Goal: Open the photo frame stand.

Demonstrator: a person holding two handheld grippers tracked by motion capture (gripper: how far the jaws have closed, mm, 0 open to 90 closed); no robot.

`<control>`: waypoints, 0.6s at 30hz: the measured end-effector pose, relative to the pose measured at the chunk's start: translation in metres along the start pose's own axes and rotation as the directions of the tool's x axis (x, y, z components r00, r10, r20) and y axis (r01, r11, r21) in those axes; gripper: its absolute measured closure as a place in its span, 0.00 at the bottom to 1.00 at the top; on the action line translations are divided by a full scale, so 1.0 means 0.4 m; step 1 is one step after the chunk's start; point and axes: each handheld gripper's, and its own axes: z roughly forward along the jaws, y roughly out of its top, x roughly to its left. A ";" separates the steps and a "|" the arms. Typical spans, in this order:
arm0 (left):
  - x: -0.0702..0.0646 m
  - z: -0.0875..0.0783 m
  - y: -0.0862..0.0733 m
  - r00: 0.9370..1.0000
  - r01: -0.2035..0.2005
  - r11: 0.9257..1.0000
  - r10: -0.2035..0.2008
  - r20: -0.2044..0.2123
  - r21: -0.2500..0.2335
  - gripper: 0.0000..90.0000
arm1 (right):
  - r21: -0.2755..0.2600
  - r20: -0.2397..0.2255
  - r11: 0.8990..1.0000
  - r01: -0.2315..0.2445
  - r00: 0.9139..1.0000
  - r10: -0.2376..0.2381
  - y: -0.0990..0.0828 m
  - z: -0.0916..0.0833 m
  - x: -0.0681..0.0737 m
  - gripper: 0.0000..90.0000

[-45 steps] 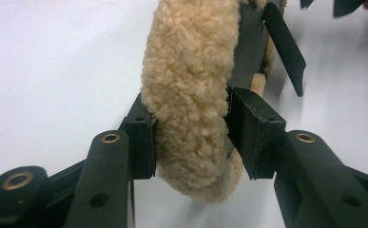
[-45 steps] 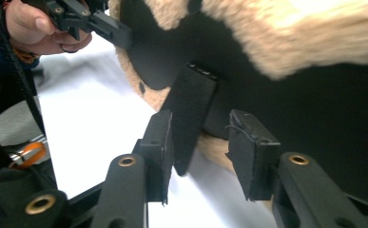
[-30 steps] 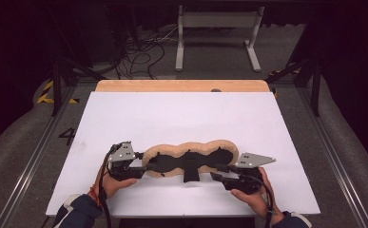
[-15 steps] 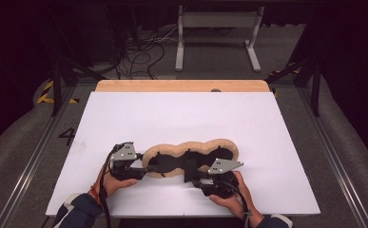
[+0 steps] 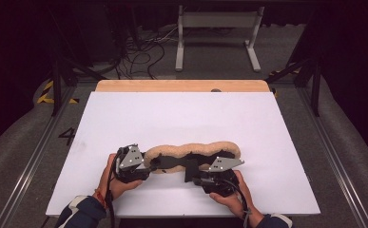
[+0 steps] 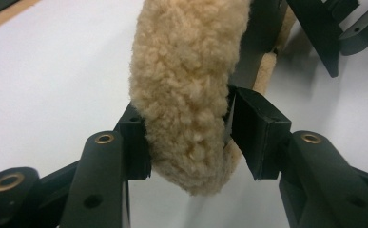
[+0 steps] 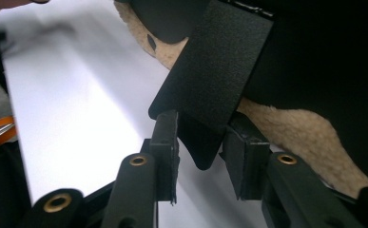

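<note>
A single dark digit "4" (image 5: 68, 137) is marked on the grey floor surface just left of the white table top (image 5: 181, 118), near its front left part. No other text, label or brand can be read anywhere.

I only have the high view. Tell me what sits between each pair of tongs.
Observer: The left tongs are shut on the fleecy end of the pad, with one jaw on the fleece and the other on its black back.
Operator: Now the right.
Observer: A flat black strap hangs between the right tongs, whose jaws have just been closing.
Operator: Say whether it's clamped.
Observer: Not yet, it seems. The white table shows between the strap's tip and one jaw.
</note>
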 end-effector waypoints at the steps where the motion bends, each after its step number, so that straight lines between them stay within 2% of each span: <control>1: 0.000 0.001 0.002 1.000 -0.003 1.000 0.003 -0.008 0.003 0.58 | 0.001 0.018 1.000 -0.004 1.000 0.004 0.001 -0.001 -0.004 0.77; 7: 0.007 0.012 0.009 0.998 -0.019 1.000 0.020 -0.056 0.004 0.57 | -0.006 0.036 1.000 -0.006 0.999 0.006 0.004 0.004 -0.019 0.80; 10: 0.010 0.012 0.005 0.999 -0.018 1.000 0.018 -0.047 -0.004 0.57 | -0.004 0.039 1.000 0.016 0.999 -0.016 0.003 0.004 -0.020 0.78; 12: 0.012 0.006 -0.001 1.000 -0.012 1.000 0.012 -0.019 -0.020 0.58 | -0.003 0.041 1.000 0.028 0.999 -0.028 0.002 0.001 -0.018 0.75; 13: 0.012 0.006 -0.001 1.000 -0.012 1.000 0.012 -0.019 -0.020 0.59 | -0.003 0.041 1.000 0.028 0.999 -0.028 0.002 0.001 -0.018 0.75; 16: 0.007 0.000 -0.007 1.000 -0.019 0.999 0.019 -0.009 -0.029 0.59 | -0.009 0.055 0.998 0.067 0.996 -0.067 -0.001 -0.024 -0.013 0.72; 18: 0.006 -0.003 -0.008 1.000 -0.017 0.999 0.017 -0.001 -0.032 0.59 | -0.035 0.067 0.996 0.083 0.995 -0.080 -0.003 -0.054 -0.012 0.70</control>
